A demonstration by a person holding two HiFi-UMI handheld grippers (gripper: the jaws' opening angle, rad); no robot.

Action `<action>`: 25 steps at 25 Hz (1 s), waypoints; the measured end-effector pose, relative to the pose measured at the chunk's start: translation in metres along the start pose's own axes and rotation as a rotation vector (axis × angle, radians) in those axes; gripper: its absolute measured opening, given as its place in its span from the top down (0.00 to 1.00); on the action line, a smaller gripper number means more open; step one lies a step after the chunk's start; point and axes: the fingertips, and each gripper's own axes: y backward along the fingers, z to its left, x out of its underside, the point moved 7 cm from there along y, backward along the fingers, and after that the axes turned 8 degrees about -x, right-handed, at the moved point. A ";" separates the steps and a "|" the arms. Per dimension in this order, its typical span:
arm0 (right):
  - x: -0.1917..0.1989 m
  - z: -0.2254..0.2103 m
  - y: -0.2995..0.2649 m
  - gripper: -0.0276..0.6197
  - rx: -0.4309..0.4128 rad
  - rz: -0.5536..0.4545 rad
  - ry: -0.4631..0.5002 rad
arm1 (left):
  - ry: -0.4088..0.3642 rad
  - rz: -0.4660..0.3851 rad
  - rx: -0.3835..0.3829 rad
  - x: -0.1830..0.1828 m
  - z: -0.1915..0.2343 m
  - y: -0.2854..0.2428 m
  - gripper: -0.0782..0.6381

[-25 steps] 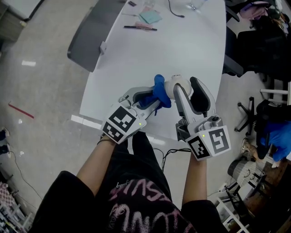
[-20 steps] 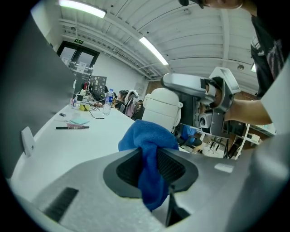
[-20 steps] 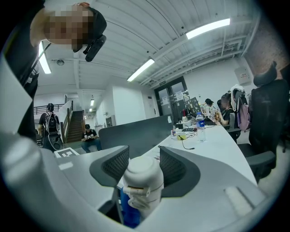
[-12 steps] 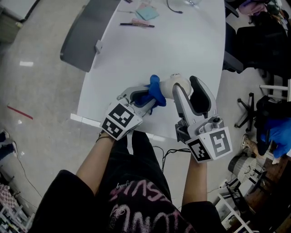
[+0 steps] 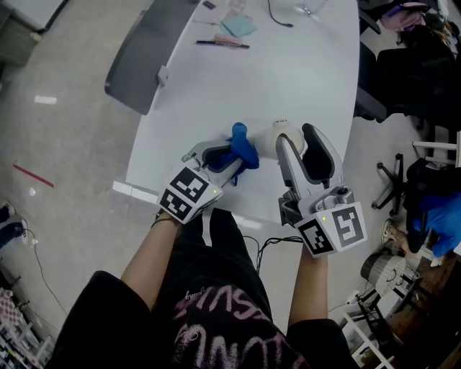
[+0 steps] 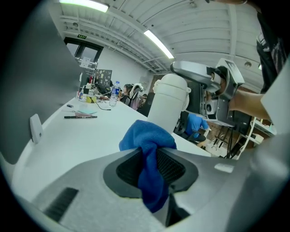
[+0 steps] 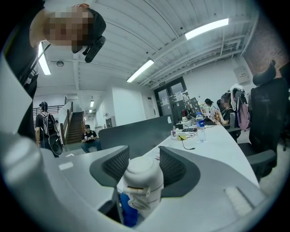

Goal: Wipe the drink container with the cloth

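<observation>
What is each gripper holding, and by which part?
Left gripper: blue cloth, pinched at a bunched fold. Right gripper: white drink container, clamped around its lidded top.

White table [image 5: 302,79] bears a pen [image 5: 223,44], perhaps a teal notepad [image 5: 238,27], and a cable [image 5: 277,18].

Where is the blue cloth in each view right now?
Head view: centre, blue cloth left of the white bottle.
Left gripper view: centre, clamped between the jaws.
Right gripper view: bottom edge, below the bottle.
Shared landmark: the white bottle, in all three.
</observation>
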 end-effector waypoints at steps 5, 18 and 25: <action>0.001 0.000 0.000 0.62 -0.008 -0.005 0.000 | -0.023 -0.047 -0.010 -0.019 -0.007 0.016 0.76; 0.003 -0.001 0.000 0.62 -0.012 -0.017 -0.014 | -0.098 -0.150 0.019 -0.060 -0.030 0.028 0.76; 0.002 -0.001 0.000 0.62 -0.016 -0.014 -0.016 | -0.087 -0.146 0.037 -0.058 -0.029 0.021 0.76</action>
